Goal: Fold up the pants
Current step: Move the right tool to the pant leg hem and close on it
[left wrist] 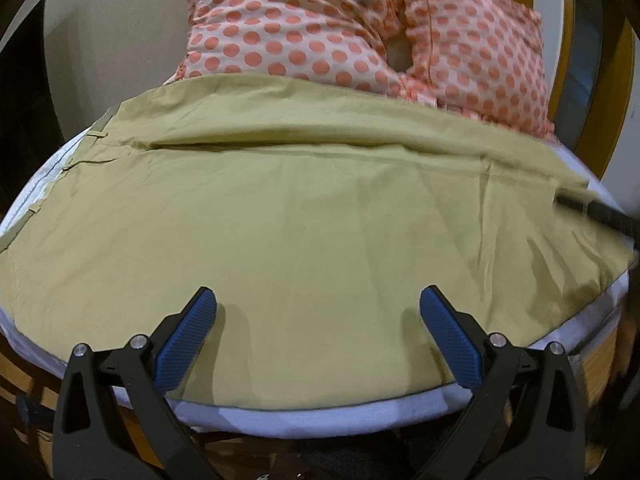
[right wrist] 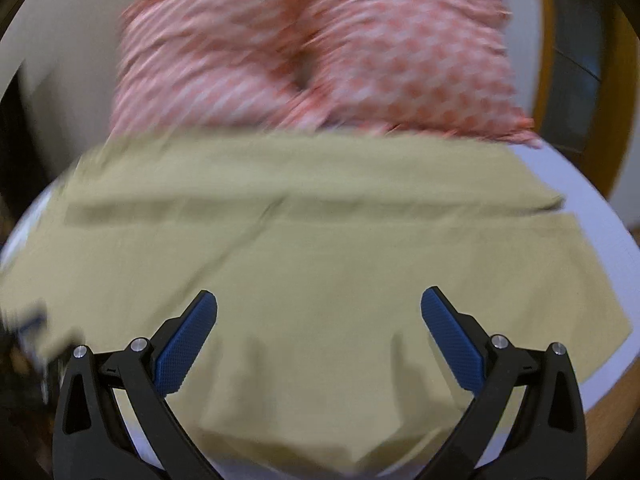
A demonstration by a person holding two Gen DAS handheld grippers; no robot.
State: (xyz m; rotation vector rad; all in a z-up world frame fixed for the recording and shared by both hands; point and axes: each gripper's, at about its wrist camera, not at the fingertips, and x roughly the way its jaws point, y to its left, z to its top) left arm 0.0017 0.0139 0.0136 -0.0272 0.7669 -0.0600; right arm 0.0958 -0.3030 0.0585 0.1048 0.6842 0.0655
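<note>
Olive-tan pants [left wrist: 304, 208] lie spread flat across a white mattress [left wrist: 320, 412], waistband with belt loops at the far left, one leg lying over the other along a long seam. My left gripper [left wrist: 319, 300] is open and empty, just above the pants' near edge. In the blurred right wrist view the same pants [right wrist: 304, 240] fill the middle, and my right gripper [right wrist: 319, 300] is open and empty over their near part. The right gripper's dark finger [left wrist: 596, 212] shows at the right edge of the left wrist view, at the leg ends.
A pink pillow with orange dots [left wrist: 360, 28] lies just behind the pants, also in the right wrist view [right wrist: 320, 52]. A wooden bed frame [left wrist: 600, 356] runs under the mattress. A yellow-framed door or mirror [left wrist: 568, 32] stands behind, right.
</note>
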